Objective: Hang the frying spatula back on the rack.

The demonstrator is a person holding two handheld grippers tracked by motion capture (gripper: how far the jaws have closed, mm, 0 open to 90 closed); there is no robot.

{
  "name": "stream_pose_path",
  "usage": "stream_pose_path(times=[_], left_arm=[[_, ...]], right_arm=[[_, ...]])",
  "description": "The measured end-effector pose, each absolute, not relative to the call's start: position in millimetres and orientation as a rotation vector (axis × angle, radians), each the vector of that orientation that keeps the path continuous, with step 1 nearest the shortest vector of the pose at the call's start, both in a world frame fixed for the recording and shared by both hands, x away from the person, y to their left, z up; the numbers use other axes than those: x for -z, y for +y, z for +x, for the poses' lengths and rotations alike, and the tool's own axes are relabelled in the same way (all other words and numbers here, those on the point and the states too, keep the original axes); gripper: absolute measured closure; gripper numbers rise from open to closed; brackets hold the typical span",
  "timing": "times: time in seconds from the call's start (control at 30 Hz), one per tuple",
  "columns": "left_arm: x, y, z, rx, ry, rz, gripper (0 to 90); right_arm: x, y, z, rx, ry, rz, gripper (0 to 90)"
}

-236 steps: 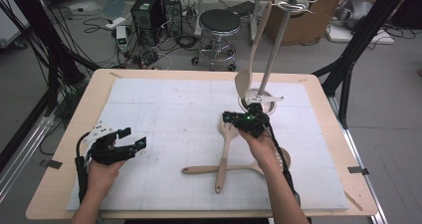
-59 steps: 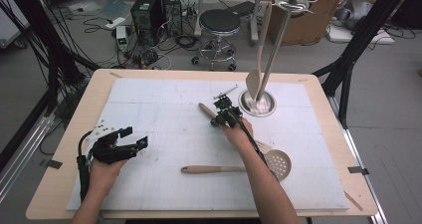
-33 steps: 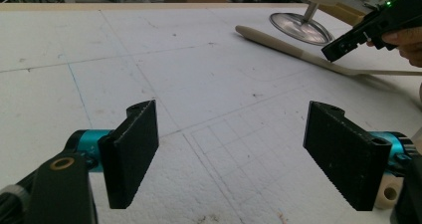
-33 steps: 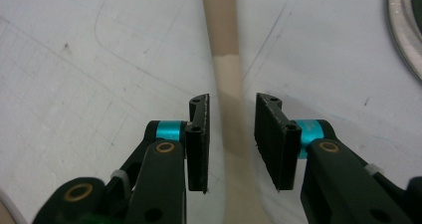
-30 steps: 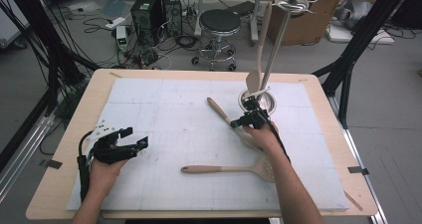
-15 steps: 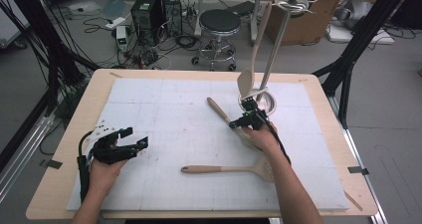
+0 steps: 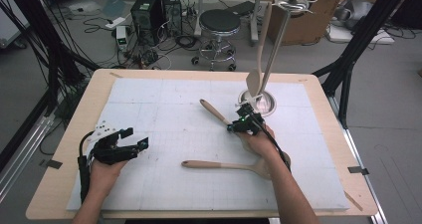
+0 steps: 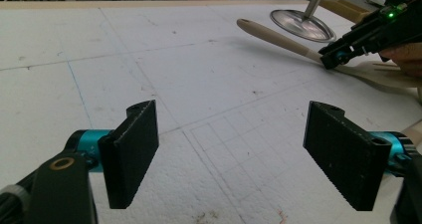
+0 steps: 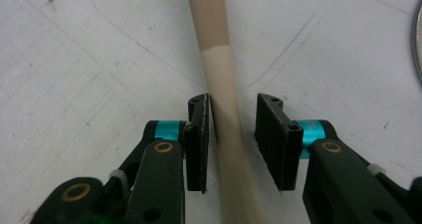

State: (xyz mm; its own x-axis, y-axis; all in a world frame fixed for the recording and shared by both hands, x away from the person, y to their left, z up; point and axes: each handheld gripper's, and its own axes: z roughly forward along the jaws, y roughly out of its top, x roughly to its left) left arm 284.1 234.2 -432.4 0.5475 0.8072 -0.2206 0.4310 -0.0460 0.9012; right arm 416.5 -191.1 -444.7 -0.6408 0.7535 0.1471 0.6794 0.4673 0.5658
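At the stand's (image 7: 275, 45) 7 o'clock, the right hand-held gripper (image 7: 244, 124) has shifted nearer the base since a second ago, jaws part-closed around the spoon handle (image 9: 221, 94), one pad touching; hanging seems next. The left hand-held gripper (image 8: 244, 154) stays wide open, empty.

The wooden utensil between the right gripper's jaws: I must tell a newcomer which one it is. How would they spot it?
Start at the metal stand's round base at the table's far right. The wooden utensil lies just left of it, slanting away from the right gripper, whose jaws straddle it. The other utensil lies crosswise, nearer the person.
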Motion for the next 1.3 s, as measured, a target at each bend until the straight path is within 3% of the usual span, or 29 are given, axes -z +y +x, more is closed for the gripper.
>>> stream_pose_path(times=[0.53, 0.6, 0.67, 0.77, 1.3], left_arm=[[433, 232, 284, -0.424, 1.048, 1.677, 22.4], [433, 232, 284, -0.425, 1.046, 1.679, 22.3], [433, 232, 284, -0.423, 1.049, 1.674, 22.4], [433, 234, 285, -0.424, 1.053, 1.671, 22.4], [433, 236, 285, -0.424, 1.056, 1.665, 22.4]], right_arm=[[447, -183, 413, -0.881, 2.555, 1.159, 66.1], [447, -183, 413, -0.874, 2.554, 1.135, 68.6], [447, -180, 410, -0.872, 2.554, 1.085, 77.1], [448, -175, 405, -0.829, 2.536, 0.997, 77.8], [413, -193, 397, -1.201, 2.387, 1.092, 78.1]])
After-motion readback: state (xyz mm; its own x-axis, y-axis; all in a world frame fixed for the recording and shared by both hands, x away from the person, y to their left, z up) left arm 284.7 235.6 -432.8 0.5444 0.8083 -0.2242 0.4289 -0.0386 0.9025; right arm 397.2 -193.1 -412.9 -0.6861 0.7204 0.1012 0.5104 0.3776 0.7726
